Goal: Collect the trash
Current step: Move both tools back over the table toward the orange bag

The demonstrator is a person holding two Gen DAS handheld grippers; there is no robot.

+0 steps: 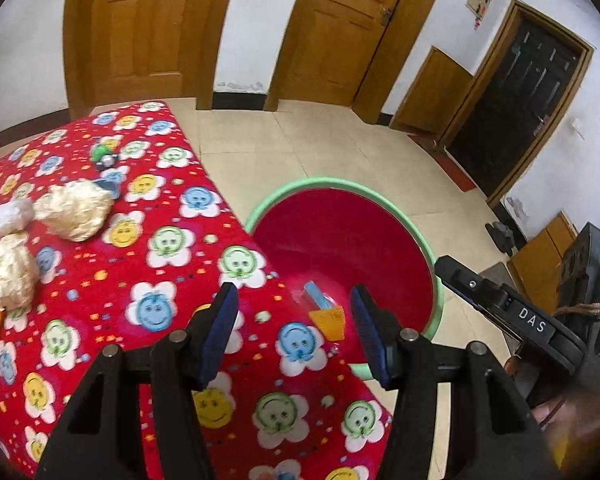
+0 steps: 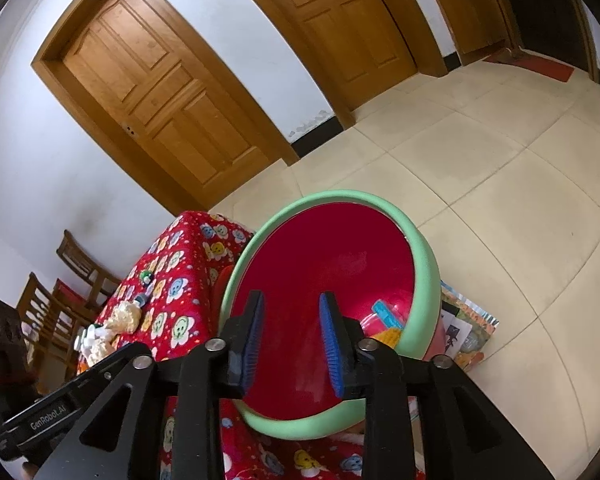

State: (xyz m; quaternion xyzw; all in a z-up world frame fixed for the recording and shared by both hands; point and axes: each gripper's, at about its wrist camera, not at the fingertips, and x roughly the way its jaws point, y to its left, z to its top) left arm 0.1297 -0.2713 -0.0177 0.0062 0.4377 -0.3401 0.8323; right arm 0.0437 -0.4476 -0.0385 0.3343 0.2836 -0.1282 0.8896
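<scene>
Crumpled paper wads (image 1: 76,210) are lying left of the red bin (image 1: 434,264) on the table (image 1: 180,264) under flowered red cloth; both left tongs (image 1: 294,334) and right tongs (image 2: 292,340) are gaping empty over the bin, wooden doors (image 2: 160,92) and tiled floor (image 2: 480,184) lying beyond

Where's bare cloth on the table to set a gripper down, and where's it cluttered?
Free: the tablecloth between the crumpled paper wads and the edge by the red bin, plus the near stretch under the left gripper. Crowded: the left edge, with wads and wrappers bunched, and a small green toy farther back.
</scene>
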